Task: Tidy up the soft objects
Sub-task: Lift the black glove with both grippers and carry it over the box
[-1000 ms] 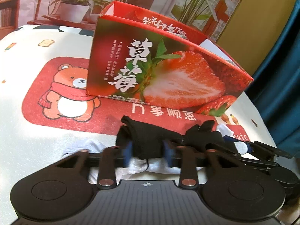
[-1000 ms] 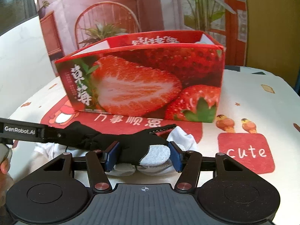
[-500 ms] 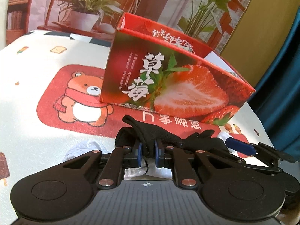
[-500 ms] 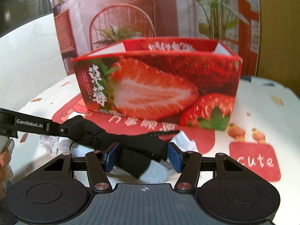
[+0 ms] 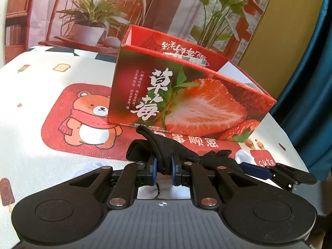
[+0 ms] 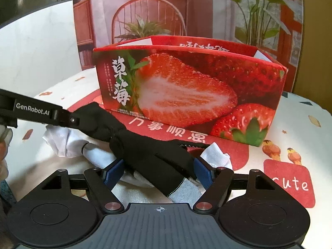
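A black sock [image 5: 166, 147] with a grey toe lies stretched across the tablecloth in front of the strawberry box [image 5: 186, 103]. My left gripper [image 5: 163, 168] is shut on its bunched cuff end. In the right wrist view the same black sock [image 6: 149, 153] runs from the left gripper's fingers [image 6: 72, 120] down between the blue pads of my right gripper [image 6: 158, 171]. Those jaws are opening, and the left pad stands apart from the cloth. White socks [image 6: 62, 143] lie crumpled under and beside the black one.
The open red strawberry box [image 6: 186, 95] stands just beyond the socks on a cartoon tablecloth [image 5: 41, 78]. Another white sock [image 6: 215, 155] lies by the right pad. A person's hand shows at the left edge [image 6: 3, 145]. Potted plants and a chair stand behind the table.
My left jaws closed from around the black sock's end to a tight pinch on it. My right jaws widened around the other end, and the grey toe slid lower between them.
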